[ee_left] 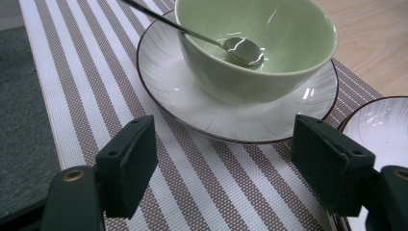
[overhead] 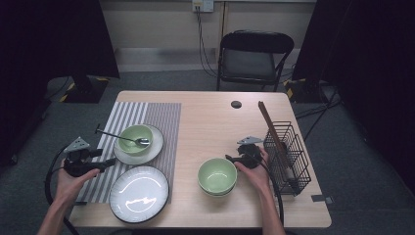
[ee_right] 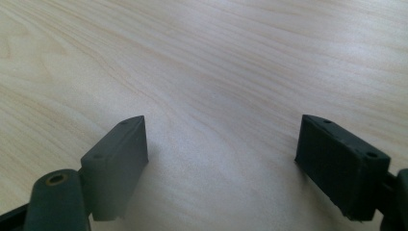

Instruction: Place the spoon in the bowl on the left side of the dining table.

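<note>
Left claw (ee_left: 223, 159) wide open, nothing in it, facing spoon (ee_left: 243, 50) in green bowl (ee_left: 269, 72) on white plate (ee_left: 192, 96), left of table (overhead: 210, 112).
Spoon: light, stiff, slick metal; likely best taken by its thin handle jutting far-left over the rim. Bowl and plate look glazed, breakable, slippery. Second plate (overhead: 139, 193) just near-right, striped mat (overhead: 156, 115) edge close; free room is leftward. Right claw (ee_right: 223, 161) open, empty, over bare wood beside stacked bowls (overhead: 217, 176).
</note>
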Tool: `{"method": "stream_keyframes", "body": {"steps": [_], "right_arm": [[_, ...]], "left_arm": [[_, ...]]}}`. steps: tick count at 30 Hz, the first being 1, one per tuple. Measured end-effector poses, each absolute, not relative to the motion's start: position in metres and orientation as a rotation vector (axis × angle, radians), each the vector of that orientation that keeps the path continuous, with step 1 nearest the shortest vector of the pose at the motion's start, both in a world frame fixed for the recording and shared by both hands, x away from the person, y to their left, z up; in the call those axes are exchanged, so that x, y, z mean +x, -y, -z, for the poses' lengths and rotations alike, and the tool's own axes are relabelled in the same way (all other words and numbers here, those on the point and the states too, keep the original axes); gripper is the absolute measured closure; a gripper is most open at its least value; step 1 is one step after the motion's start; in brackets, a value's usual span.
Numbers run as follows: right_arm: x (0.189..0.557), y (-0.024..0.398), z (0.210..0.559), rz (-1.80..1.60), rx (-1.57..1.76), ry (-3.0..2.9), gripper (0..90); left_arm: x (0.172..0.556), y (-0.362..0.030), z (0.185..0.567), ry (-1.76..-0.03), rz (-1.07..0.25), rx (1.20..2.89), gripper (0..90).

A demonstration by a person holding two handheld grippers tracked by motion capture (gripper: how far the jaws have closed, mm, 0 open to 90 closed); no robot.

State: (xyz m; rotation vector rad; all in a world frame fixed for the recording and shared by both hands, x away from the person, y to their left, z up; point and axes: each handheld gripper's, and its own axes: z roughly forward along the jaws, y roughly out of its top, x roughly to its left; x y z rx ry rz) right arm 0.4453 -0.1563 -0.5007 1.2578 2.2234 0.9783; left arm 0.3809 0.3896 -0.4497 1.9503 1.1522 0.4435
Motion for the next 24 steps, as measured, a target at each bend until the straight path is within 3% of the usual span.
{"method": "stream_keyframes", "body": {"steps": [5,8,17,24], "right_arm": [[0.445,0.156,0.501,-0.982,1.259,-2.225,17.9],[0.445,0.156,0.501,-0.982,1.259,-2.225,17.9],[0.446,0.158,0.5,-0.992,1.274,-2.22,19.5],[0.444,0.16,0.49,-1.036,1.287,-2.183,22.7]], "left_arm": [[0.376,-0.391,0.457,-1.168,-0.468,1.895,26.8],[0.373,-0.391,0.466,-1.186,-0.491,1.958,25.3],[0.379,-0.397,0.493,-1.232,-0.384,1.94,25.7],[0.384,-0.393,0.498,-1.287,-0.489,1.957,23.4]]}}
